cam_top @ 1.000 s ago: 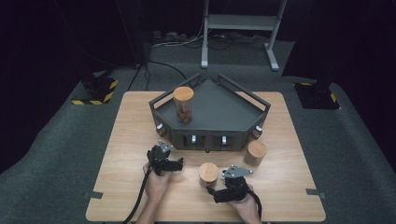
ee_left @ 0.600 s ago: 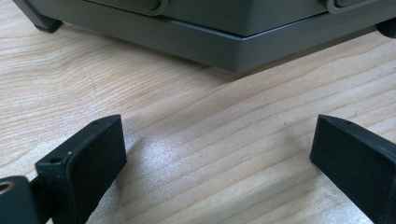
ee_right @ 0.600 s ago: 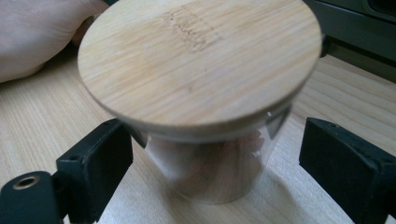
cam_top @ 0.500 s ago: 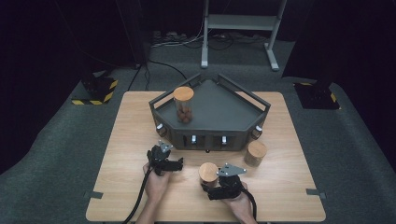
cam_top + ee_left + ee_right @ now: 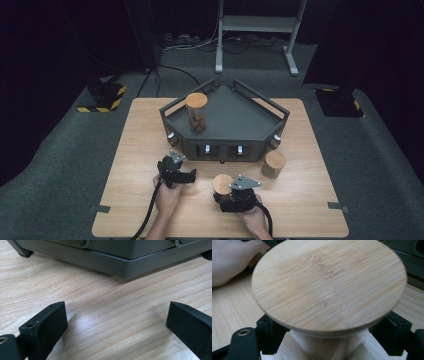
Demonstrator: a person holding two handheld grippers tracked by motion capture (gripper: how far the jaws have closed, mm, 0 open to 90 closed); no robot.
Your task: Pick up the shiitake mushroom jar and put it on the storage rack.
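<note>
A small jar with a bamboo lid [image 5: 222,184] stands on the wooden table [image 5: 140,150], in front of the grey tray [image 5: 240,122]. My right gripper [image 5: 224,193] is shut on this jar, one black jaw on each side of its body below the lid [image 5: 329,285]. My left gripper [image 5: 182,167] rests on the table to the left of the jar, open, with bare wood between its jaws. In the left gripper view that gripper [image 5: 116,322] faces the tray's front corner [image 5: 130,263].
A second lidded jar [image 5: 274,165] stands by the tray's right front corner. A taller jar [image 5: 196,111] with dark round pieces inside stands on the tray at its left. The person's left hand [image 5: 229,260] lies just beyond the held jar. Dark floor surrounds the table.
My right gripper has slid left and forward up to the jar, and its jaws now sit around the jar's body. The left gripper has hardly moved.
</note>
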